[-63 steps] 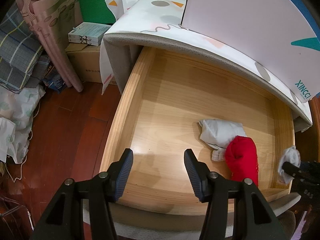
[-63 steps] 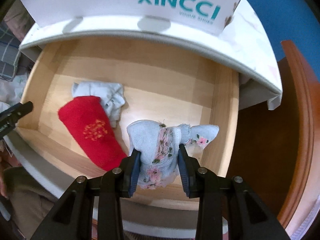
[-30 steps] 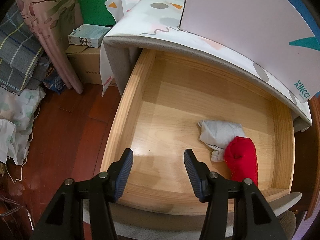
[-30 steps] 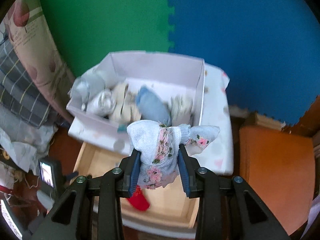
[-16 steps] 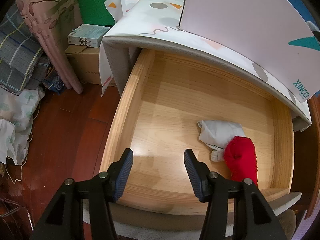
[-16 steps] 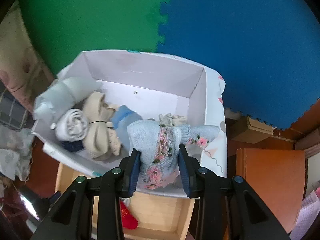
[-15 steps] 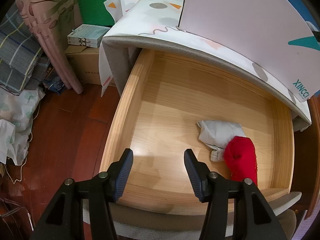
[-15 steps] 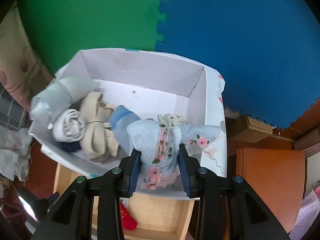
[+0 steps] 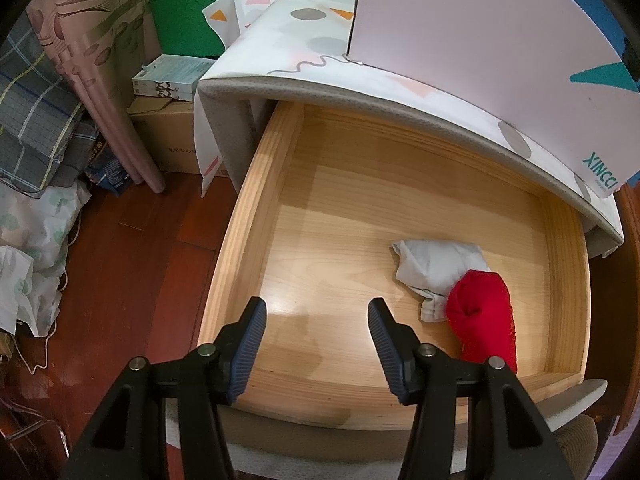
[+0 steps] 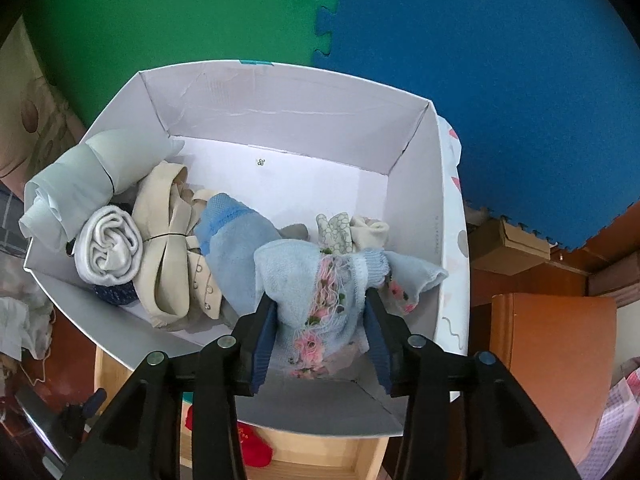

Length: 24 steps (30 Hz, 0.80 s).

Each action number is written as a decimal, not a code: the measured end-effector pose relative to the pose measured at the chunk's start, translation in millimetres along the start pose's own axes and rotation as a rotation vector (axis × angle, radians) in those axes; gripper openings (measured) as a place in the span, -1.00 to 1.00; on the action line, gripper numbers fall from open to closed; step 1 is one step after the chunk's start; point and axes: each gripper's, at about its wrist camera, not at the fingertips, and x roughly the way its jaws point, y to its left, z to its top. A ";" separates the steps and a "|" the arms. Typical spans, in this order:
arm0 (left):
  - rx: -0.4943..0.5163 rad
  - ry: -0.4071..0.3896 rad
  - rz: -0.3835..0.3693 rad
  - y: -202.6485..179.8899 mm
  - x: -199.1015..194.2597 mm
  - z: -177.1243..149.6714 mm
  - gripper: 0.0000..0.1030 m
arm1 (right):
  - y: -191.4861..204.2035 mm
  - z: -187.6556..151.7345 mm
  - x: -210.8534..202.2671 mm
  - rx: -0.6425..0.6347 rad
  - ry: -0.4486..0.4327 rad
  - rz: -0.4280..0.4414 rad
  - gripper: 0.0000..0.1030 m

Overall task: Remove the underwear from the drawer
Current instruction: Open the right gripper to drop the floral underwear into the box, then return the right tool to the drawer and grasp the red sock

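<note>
White box (image 10: 416, 184): pale-blue underwear (image 10: 316, 280), pink floral lace, bunched.

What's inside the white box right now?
The white box holds rolled white, beige and blue garments, plus the light blue floral piece between the right gripper's opening jaws. Whatever lies beneath the pile is covered.

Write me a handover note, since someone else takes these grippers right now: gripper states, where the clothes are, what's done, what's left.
Right gripper: jaws opening around the light blue knitted piece with pink flowers, over the white cardboard box.
Left gripper: open, empty, above the wooden drawer.
Done: several rolled garments in the box.
Left: white folded cloth and red rolled piece in the drawer.
</note>
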 end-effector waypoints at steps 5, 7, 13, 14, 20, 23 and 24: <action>0.000 -0.001 0.003 -0.4 -0.2 -1.3 0.05 | -2.5 -2.8 -16.1 0.001 -0.022 0.020 0.00; 0.001 -0.004 0.005 -0.3 -1.0 -2.1 0.05 | -2.9 -3.5 -23.3 0.001 -0.029 0.027 0.07; 0.000 -0.004 0.007 0.9 -1.7 -2.6 0.05 | -3.9 -13.2 -55.5 -0.013 -0.067 0.082 0.07; 0.001 -0.004 0.008 0.8 -1.7 -2.6 0.05 | -2.5 -17.2 -61.0 -0.028 -0.068 0.094 0.07; -0.002 0.004 0.002 2.8 -1.3 -2.3 0.05 | 9.3 -61.2 -83.3 -0.147 -0.045 0.120 0.07; -0.003 0.004 0.005 3.1 -0.8 -2.0 0.05 | 17.5 -90.3 -80.6 -0.207 0.005 0.165 0.07; -0.002 0.004 0.006 3.0 -0.5 -1.9 0.05 | 20.1 -96.7 -78.0 -0.222 0.019 0.167 0.07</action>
